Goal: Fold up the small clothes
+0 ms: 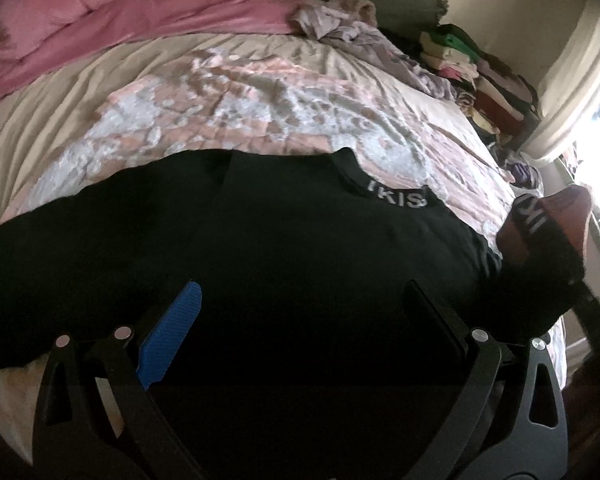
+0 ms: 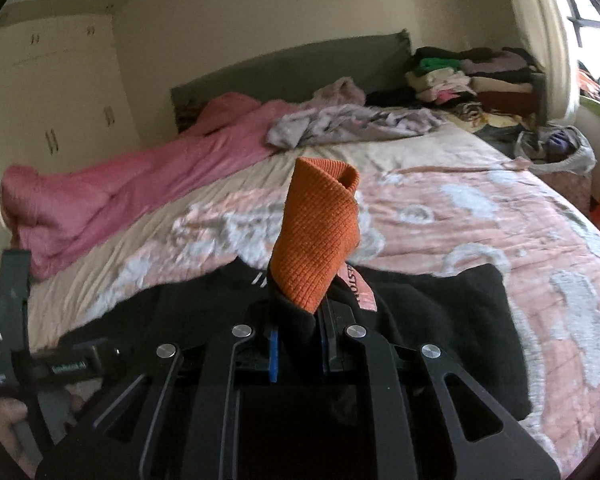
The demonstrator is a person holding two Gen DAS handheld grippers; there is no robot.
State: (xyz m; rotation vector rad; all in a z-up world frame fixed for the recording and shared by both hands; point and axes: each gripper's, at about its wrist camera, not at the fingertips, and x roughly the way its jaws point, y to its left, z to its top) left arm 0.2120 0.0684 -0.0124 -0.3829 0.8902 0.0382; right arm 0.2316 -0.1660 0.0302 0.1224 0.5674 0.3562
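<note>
Black knit, a small garment (image 1: 260, 248) with a lettered waistband (image 1: 396, 198), lies spread on the patterned quilt (image 1: 260, 112) and fills the lower half of the left wrist view; left gripper (image 1: 300, 316) hangs over it with jaws wide apart, blue pad (image 1: 168, 336) on one finger, nothing between them, no contact with the cloth that I can make out; at the right edge a corner of the garment, orange lining (image 1: 556, 216) showing, is lifted off the bed; pink blanket (image 1: 120, 16) and a stack of folded clothes (image 1: 476, 64) sit well beyond. Right wrist view: right gripper (image 2: 298, 344) is nearly closed, pads clamped on a bunch of black fabric with the orange ribbed lining (image 2: 320, 232) standing up from the jaws; rest of the garment (image 2: 440, 320) lies flat on the quilt (image 2: 480, 220) beneath and to the right; left gripper body (image 2: 60, 368) visible at lower left, a hand behind it. Judgement: a fold is in hand, the raised corner to be carried across the body. Risks: grip is on a thick bunched wad, so layers may slip out unevenly and the edge land skewed; with the left jaws not pinning anything, the whole piece could drag across the quilt rather than fold; lining turned outward may leave the fold inside-out or lumpy.
</note>
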